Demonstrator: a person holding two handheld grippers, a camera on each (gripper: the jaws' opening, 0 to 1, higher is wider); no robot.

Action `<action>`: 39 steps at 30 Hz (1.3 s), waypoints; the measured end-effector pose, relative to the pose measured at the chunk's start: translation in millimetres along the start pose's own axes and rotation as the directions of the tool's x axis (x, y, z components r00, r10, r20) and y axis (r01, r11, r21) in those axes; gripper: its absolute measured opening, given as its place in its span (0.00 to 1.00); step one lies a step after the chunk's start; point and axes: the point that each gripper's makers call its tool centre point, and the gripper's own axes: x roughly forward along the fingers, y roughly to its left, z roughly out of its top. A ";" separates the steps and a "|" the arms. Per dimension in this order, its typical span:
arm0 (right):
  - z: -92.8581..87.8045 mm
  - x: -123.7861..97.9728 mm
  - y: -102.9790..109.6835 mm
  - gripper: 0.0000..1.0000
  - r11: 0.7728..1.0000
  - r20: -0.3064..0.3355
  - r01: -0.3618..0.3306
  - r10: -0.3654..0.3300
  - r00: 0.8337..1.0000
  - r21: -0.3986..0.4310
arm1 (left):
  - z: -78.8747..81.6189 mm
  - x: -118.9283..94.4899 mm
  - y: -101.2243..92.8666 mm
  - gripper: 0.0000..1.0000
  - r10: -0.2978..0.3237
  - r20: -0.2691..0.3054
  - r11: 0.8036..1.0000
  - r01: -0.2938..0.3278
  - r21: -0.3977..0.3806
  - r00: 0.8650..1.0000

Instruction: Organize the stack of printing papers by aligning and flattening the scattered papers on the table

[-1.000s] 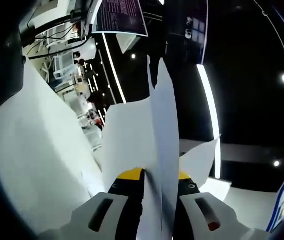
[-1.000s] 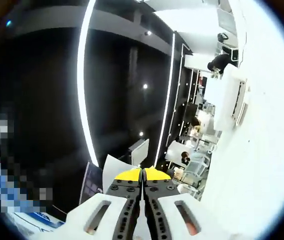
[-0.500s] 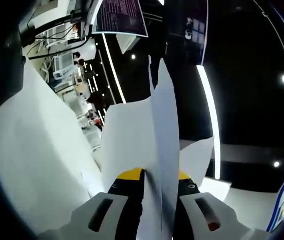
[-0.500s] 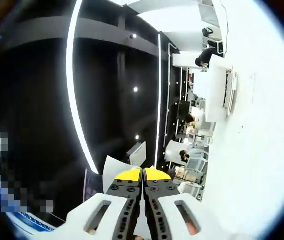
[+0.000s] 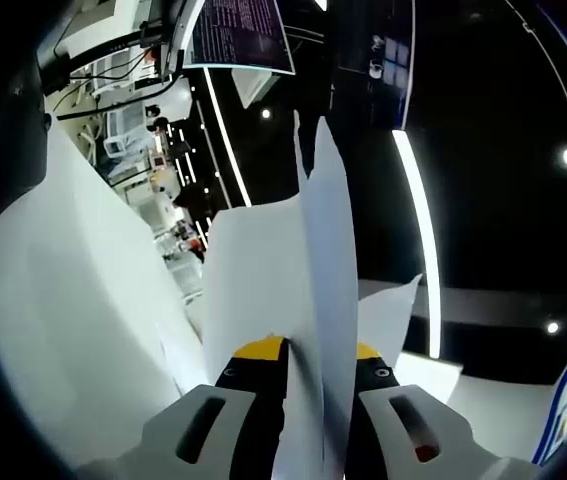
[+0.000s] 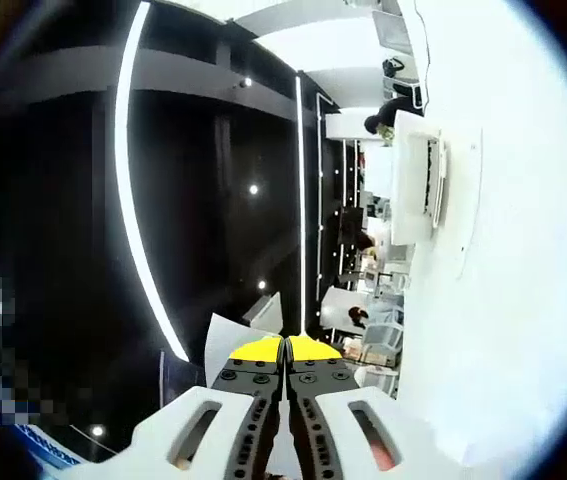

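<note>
White thin printing-paper sheets point(image 5: 323, 300): clamped edge-on in left gripper point(image 5: 303, 352), rising fwd betw jaws. Right gripper point(image 6: 285, 348): jaws together, pinching a sheet edge. Step: lifted stack, aligning. Next: square edges, lay flat.

The papers point(image 5: 308, 290) are plain white, unprinted, with a grey shadow where one sheet folds over another. The left gripper point(image 5: 301, 352), which pinches them, has yellow tips over black jaws, and its body below is pale grey-white with a small red spot on one side. The right gripper point(image 6: 285, 347) wears the same colours: yellow tips, black ridged jaws pressed together, whitish body. Beyond the papers hangs a dark screen point(image 5: 238, 30) covered in fine light text, and a white light strip point(image 5: 418, 230) crosses a black ceiling.
</note>
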 end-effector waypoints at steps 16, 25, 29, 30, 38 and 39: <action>-11.3 -3.6 -21.6 0.00 0.996 0.013 0.038 -0.040 0.999 0.084 | 3.9 1.5 7.3 0.18 0.000 -0.001 1.000 0.000 0.000 1.000; -23.6 -5.1 -27.2 0.00 0.986 0.008 0.046 -0.048 0.999 0.160 | 5.4 1.8 11.3 0.18 0.001 -0.001 1.000 -0.001 -0.002 1.000; -30.8 -4.1 -26.8 0.00 0.983 -0.001 0.041 -0.042 0.999 0.177 | 5.8 1.8 11.9 0.18 0.001 -0.001 1.000 -0.001 -0.001 1.000; -31.0 -4.1 -26.9 0.00 0.983 0.000 0.042 -0.042 0.999 0.178 | 5.8 1.8 12.0 0.18 0.001 -0.001 1.000 -0.001 -0.002 1.000; -43.4 -3.7 -37.1 0.00 0.974 -0.007 0.068 -0.068 0.998 0.214 | 5.7 1.5 11.5 0.18 -0.001 0.000 1.000 0.001 -0.004 1.000; -44.9 -3.5 -36.8 0.00 0.975 -0.010 0.068 -0.068 0.998 0.212 | 5.7 1.4 11.3 0.18 -0.002 0.000 1.000 0.002 -0.004 1.000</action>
